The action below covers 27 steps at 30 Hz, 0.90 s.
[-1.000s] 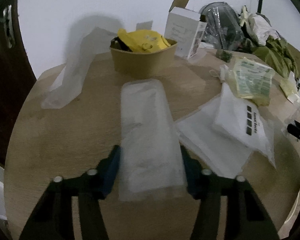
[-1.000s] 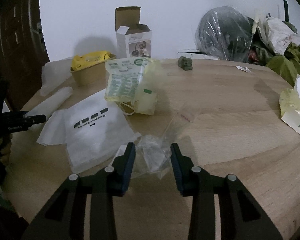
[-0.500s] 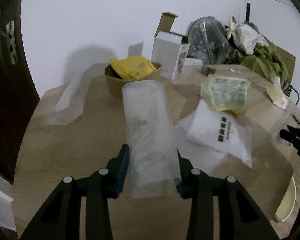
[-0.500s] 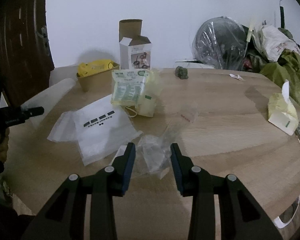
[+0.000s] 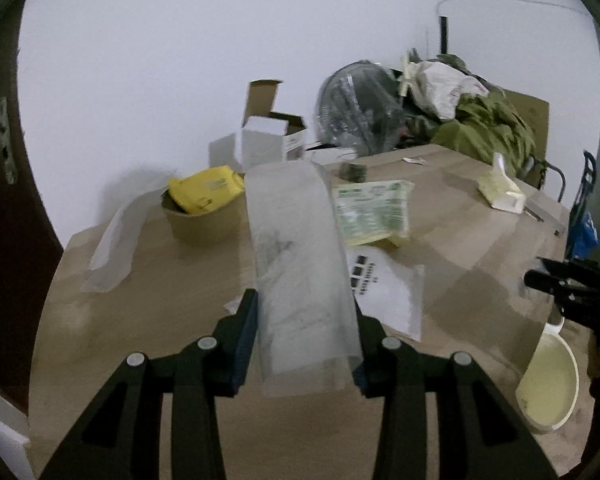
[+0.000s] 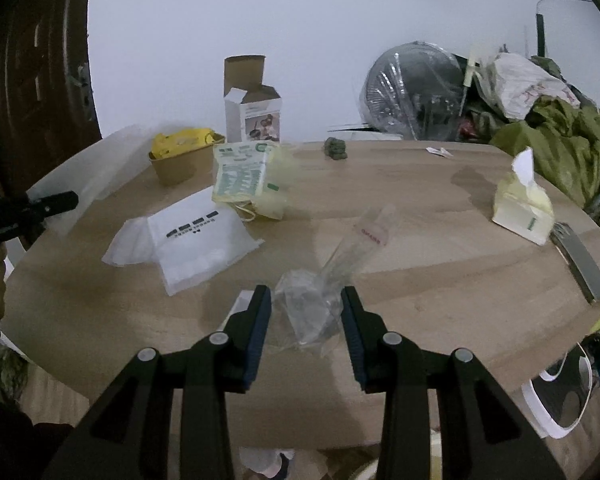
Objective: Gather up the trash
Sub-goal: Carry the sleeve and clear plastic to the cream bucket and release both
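My left gripper (image 5: 305, 340) is shut on a long clear plastic sleeve (image 5: 300, 264) and holds it up above the round wooden table (image 5: 140, 340). My right gripper (image 6: 305, 332) is shut on a crumpled clear plastic bag (image 6: 312, 304) with a red-printed strip, lifted near the table's front edge. On the table lie a white mailer bag (image 6: 200, 240), a green-printed yellow packet (image 6: 244, 176) and a second clear sleeve (image 5: 116, 240). A brown paper bowl (image 5: 204, 220) holds a yellow wrapper.
An open white carton (image 6: 256, 112) stands at the back. A plastic-wrapped fan (image 6: 416, 88) and a heap of green cloth (image 6: 560, 136) are at the back right. A yellow tissue pack (image 6: 524, 208) lies right. A pale bin (image 5: 552, 384) stands below the table edge.
The left gripper has lifted the clear sleeve off the table and swung right. The right gripper has raised the crumpled bag and pulled back toward the table's front edge.
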### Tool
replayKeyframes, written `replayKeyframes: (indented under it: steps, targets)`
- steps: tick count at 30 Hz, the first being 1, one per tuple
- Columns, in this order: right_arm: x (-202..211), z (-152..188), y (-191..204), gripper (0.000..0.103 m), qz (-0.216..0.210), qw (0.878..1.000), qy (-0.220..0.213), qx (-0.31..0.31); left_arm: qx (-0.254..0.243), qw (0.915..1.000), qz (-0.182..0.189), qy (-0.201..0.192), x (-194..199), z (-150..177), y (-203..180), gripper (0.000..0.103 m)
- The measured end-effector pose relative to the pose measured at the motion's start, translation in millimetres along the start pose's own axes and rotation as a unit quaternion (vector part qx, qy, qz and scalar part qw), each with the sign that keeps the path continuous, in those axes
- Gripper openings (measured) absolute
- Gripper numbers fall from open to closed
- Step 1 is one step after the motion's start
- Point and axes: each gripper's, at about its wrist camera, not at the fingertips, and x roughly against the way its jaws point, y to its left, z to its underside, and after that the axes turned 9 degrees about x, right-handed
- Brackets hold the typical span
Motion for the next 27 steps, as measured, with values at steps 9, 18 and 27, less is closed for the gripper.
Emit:
replayKeyframes:
  steps: [9, 18, 27]
  targets:
    - [31, 32, -21, 0.034, 0.033, 0.999, 0.004, -0.026, -0.04, 0.998, 0.05, 0.002, 3, 11, -50, 0.04]
    - [63, 70, -47, 0.034, 0.079, 0.995, 0.016, -0.062, -0.084, 0.9899, 0.113, 0.009, -1, 19, -103, 0.04]
    - [86, 114, -70, 0.034, 0.127, 0.985, 0.046, -0.108, -0.126, 0.9751, 0.18, 0.03, -14, 34, -153, 0.04]
